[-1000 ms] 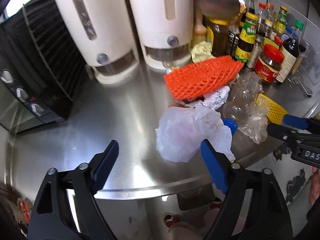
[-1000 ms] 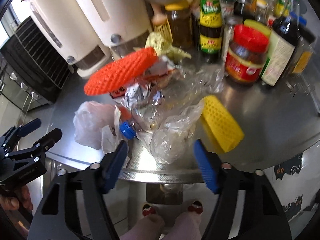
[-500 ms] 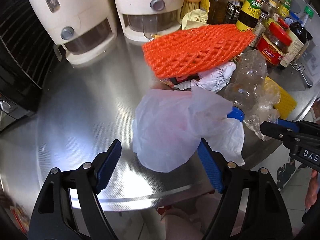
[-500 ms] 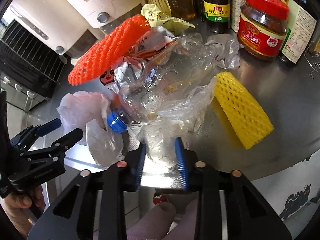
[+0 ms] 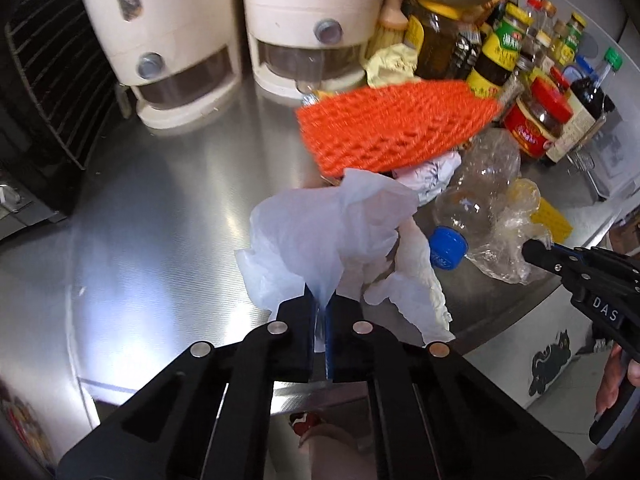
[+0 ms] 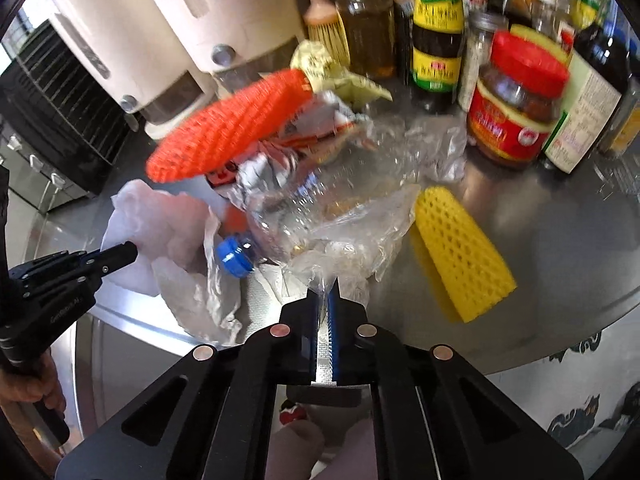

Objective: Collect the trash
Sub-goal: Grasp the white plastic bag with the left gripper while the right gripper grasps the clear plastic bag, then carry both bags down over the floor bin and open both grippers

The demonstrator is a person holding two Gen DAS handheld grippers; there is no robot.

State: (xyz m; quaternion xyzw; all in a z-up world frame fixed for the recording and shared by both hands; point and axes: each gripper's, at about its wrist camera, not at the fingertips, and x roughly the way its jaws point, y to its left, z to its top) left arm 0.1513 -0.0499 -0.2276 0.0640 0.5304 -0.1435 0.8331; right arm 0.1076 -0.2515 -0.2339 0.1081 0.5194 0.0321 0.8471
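Trash bags (image 5: 332,236), both tongs now clamped

A home kitchen: steel counter (image 5: 152,216), condiment bottles (image 6: 438,28), white grain dispensers (image 5: 168,32), a dish rack (image 5: 52,92).

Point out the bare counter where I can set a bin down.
Bare steel counter lies between the black wire rack, the two cream dispensers and the white plastic bag. A smaller patch lies right of the yellow foam net. Crowded: the trash pile around the orange foam net and the jars behind.
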